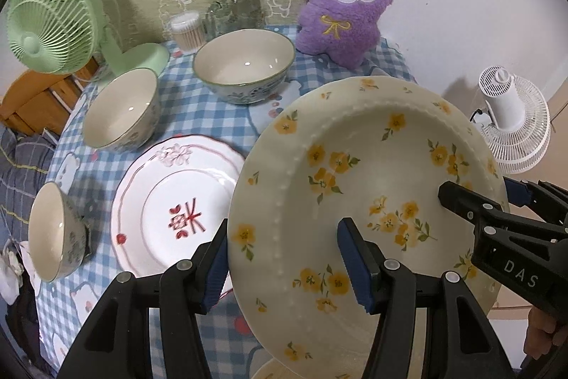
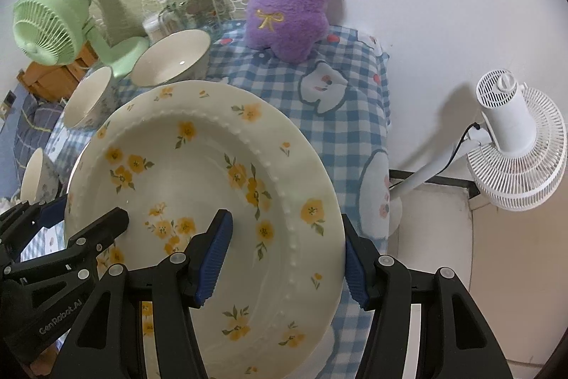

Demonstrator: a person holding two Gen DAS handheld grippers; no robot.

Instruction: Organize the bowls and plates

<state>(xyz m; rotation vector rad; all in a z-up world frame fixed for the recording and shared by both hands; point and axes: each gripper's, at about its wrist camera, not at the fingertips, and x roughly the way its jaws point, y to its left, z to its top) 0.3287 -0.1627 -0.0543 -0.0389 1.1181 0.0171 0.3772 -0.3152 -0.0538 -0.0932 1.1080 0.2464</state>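
The tabletop (image 1: 198,109) is wearing a blue check cloth. You are holding the floral plate (image 1: 355,187) tilted above it, right of the red plate (image 1: 177,201). Your left hand-held gripper (image 1: 284,258) is pinching the floral plate's near-left rim, one pad inside, one outside; your right hand-held gripper (image 2: 287,258) is pinching its opposite rim likewise. The red plate is lying flat. Behind the red plate, three bowls (image 1: 245,63) are sitting: one upright, two (image 1: 122,109) tipped (image 1: 56,233) toward you.
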